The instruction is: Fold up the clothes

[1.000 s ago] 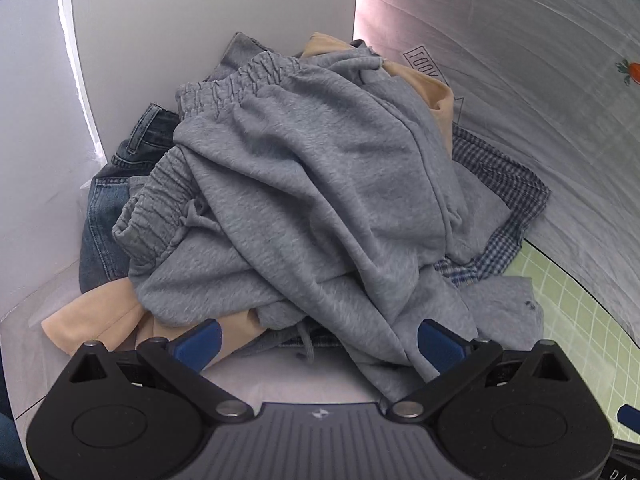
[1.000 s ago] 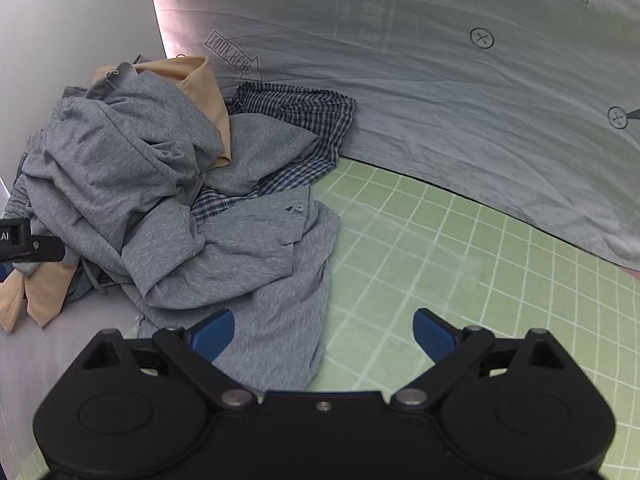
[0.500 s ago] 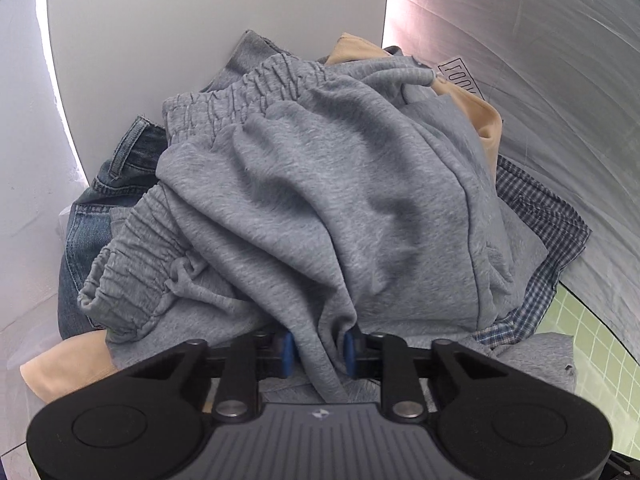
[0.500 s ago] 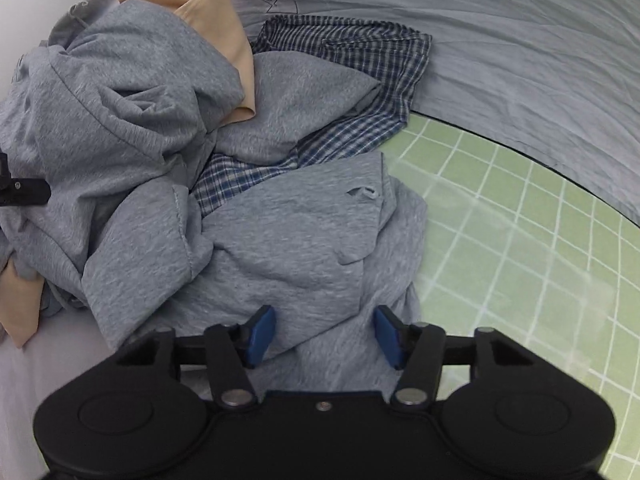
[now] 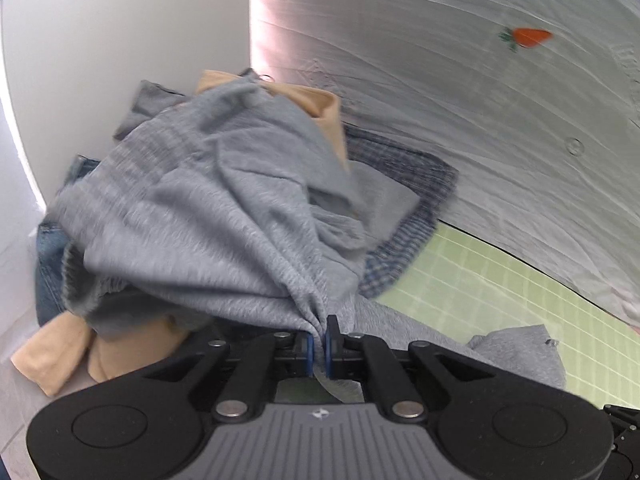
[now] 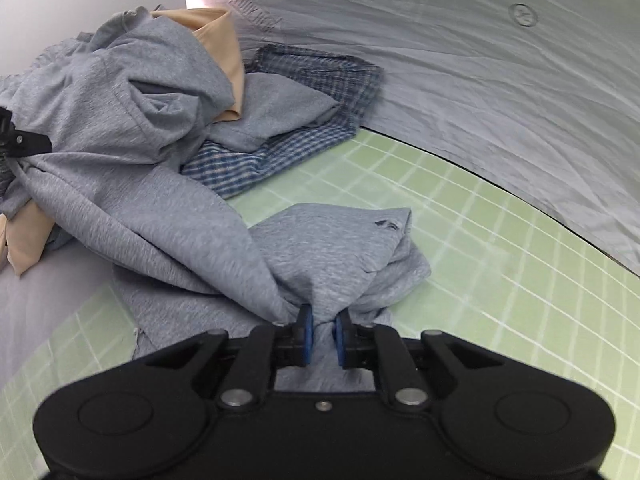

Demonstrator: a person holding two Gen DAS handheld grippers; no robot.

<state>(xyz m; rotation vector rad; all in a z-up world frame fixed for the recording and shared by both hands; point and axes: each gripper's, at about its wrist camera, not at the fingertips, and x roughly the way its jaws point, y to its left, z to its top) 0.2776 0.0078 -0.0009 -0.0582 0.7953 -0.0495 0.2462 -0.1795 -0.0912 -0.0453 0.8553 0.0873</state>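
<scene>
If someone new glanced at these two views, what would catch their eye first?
Likely the grey sweatpants heaped on the clothes pile, bunched into the shut left gripper. In the other view the right gripper is closing on grey fabric over the green grid mat.

A pile of clothes sits at the edge of the green checked mat (image 6: 460, 216). On top lie soft grey sweatpants (image 5: 200, 216), bunched and pulled tight toward the front, where a fold is pinched. Part of the grey cloth spreads over the mat. Under them are a blue checked shirt (image 6: 312, 80), a tan garment (image 6: 220, 36) and blue jeans (image 5: 48, 264).
</scene>
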